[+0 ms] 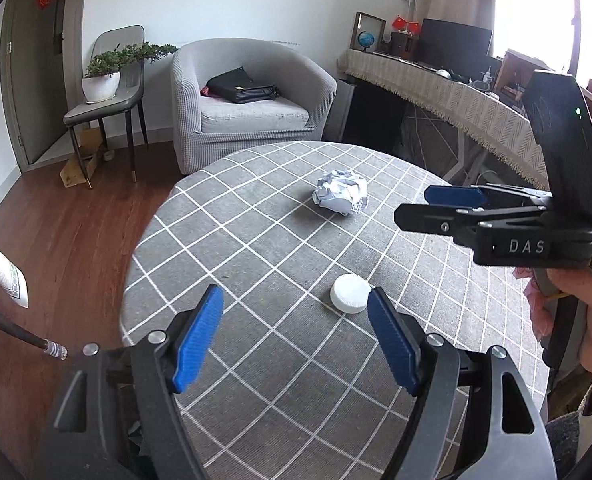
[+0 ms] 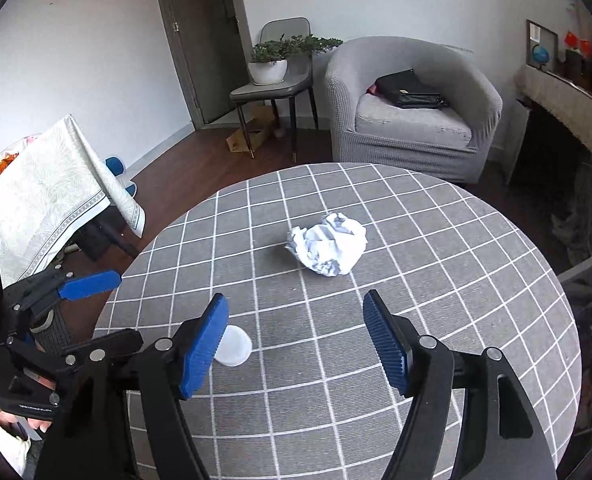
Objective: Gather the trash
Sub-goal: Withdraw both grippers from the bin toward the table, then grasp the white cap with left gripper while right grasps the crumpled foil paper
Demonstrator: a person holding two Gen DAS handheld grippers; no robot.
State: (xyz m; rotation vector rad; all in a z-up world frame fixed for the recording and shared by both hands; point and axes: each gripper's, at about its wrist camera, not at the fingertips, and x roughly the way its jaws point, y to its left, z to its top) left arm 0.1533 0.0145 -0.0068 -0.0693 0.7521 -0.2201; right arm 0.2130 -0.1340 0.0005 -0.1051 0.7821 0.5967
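A crumpled white paper ball (image 1: pixel 340 197) (image 2: pixel 328 249) lies near the middle of the round table with the grey checked cloth (image 1: pixel 256 248) (image 2: pixel 435 280). A white plastic cap (image 1: pixel 350 293) (image 2: pixel 234 345) lies nearer me. My left gripper (image 1: pixel 296 304) is open and empty above the table; its right blue pad touches or sits just beside the cap. My right gripper (image 2: pixel 296 312) is open and empty, short of the paper ball, with the cap behind its left finger. Each gripper shows from the side in the other's view, the right one (image 1: pixel 439 204) and the left one (image 2: pixel 108 284).
A grey armchair (image 1: pixel 248 100) (image 2: pixel 411 112) with a black bag stands beyond the table. A chair holding a potted plant (image 1: pixel 104 76) (image 2: pixel 272 64) is at its left. A cloth-covered desk (image 1: pixel 455 96) runs along the right. Another covered table (image 2: pixel 48 196) is at left.
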